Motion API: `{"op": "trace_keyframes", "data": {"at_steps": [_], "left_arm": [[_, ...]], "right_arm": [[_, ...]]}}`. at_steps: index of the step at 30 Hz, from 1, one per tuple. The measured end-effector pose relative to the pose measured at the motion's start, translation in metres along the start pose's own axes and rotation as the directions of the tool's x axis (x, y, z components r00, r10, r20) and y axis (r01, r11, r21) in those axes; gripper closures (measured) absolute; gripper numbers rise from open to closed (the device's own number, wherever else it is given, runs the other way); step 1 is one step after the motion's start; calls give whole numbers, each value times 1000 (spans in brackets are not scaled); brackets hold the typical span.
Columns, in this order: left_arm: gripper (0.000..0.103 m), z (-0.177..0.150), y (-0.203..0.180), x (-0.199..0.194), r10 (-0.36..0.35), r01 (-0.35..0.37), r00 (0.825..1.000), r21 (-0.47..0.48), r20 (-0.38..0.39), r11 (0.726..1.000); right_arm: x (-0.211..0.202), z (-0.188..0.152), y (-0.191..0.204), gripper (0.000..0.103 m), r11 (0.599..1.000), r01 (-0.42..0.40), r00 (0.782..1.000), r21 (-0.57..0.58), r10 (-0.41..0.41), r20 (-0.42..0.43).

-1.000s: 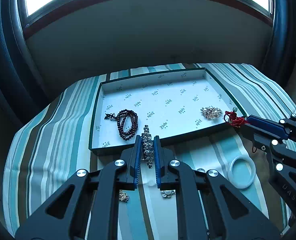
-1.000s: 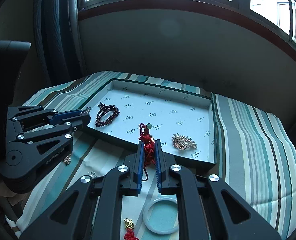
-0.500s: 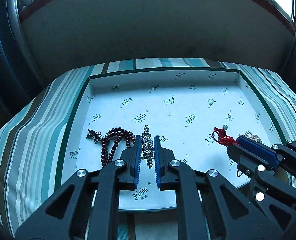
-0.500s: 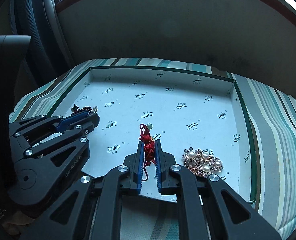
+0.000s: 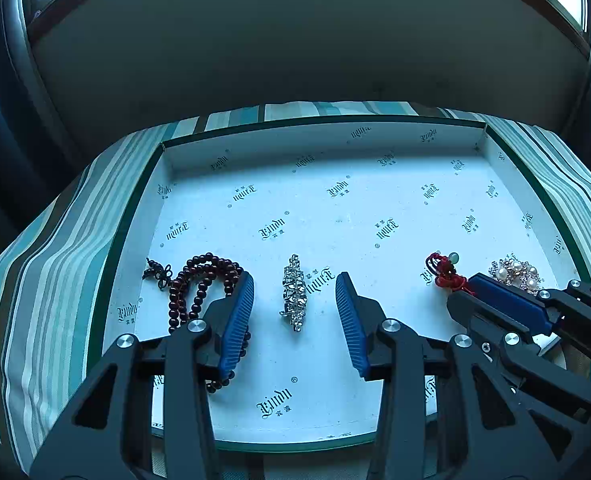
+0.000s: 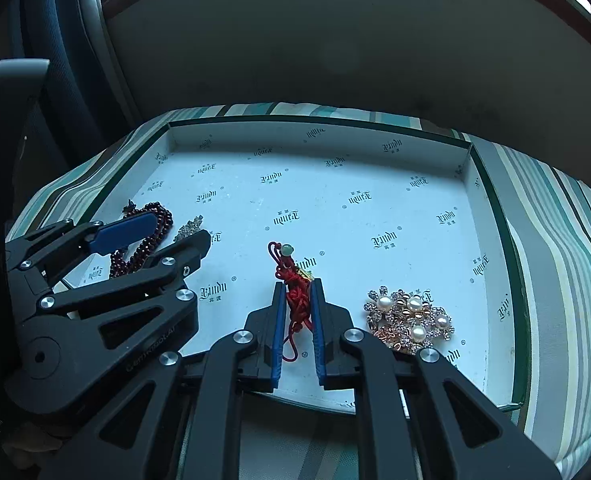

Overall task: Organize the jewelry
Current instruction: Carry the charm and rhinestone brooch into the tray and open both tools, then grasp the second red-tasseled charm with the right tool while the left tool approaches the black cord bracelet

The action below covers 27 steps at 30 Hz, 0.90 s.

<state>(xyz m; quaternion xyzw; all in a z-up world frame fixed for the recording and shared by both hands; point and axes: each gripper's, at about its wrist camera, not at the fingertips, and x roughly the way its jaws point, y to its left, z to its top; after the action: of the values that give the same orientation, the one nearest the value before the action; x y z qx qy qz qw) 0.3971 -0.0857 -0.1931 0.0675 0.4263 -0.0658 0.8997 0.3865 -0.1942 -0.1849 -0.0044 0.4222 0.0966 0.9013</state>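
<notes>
Your left gripper (image 5: 294, 314) is hovering low with its blue-padded fingers (image 5: 237, 318) spread wide apart, gripping nothing. Your right gripper (image 6: 298, 322) is sitting just beside it (on its right, angled slightly inward), its fingers (image 6: 278, 334) drawn close together and pinching something between the pads.

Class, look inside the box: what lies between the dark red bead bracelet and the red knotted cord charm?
The silver rhinestone clip, lying alone on the white printed box floor; the left wrist view shows it.
</notes>
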Motion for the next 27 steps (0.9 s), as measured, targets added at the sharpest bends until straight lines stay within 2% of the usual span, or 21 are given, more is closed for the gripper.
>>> {"op": "trace_keyframes", "data": {"at_steps": [6, 7, 8, 9, 15, 22, 27], "left_arm": [[41, -1, 5, -29, 16, -16, 999, 6, 48, 1000], [38, -3, 7, -35, 17, -17, 998, 4, 53, 1000], [36, -5, 8, -41, 15, -15, 998, 0, 59, 1000], [35, -6, 10, -46, 10, -10, 998, -3, 64, 1000], [33, -17, 15, -52, 40, -39, 998, -3, 48, 999], [31, -30, 8, -55, 42, -42, 998, 17, 39, 999], [30, -43, 2, -71, 31, -32, 998, 22, 48, 999]], "right_arm": [[-24, -2, -4, 90, 1000, 8, 1000, 13, -9, 25], [-28, -4, -5, 85, 1000, 3, 1000, 17, -3, 30], [-31, -5, -5, 64, 1000, 2, 999, 20, -2, 37], [-34, -7, -5, 55, 1000, 20, 999, 22, -21, 50], [-41, -14, -2, 54, 1000, 29, 998, 9, -30, 58], [-54, -32, 1, 54, 999, 43, 997, 16, -44, 60], [-74, -51, 6, 54, 999, 46, 997, 5, -46, 59]]}}
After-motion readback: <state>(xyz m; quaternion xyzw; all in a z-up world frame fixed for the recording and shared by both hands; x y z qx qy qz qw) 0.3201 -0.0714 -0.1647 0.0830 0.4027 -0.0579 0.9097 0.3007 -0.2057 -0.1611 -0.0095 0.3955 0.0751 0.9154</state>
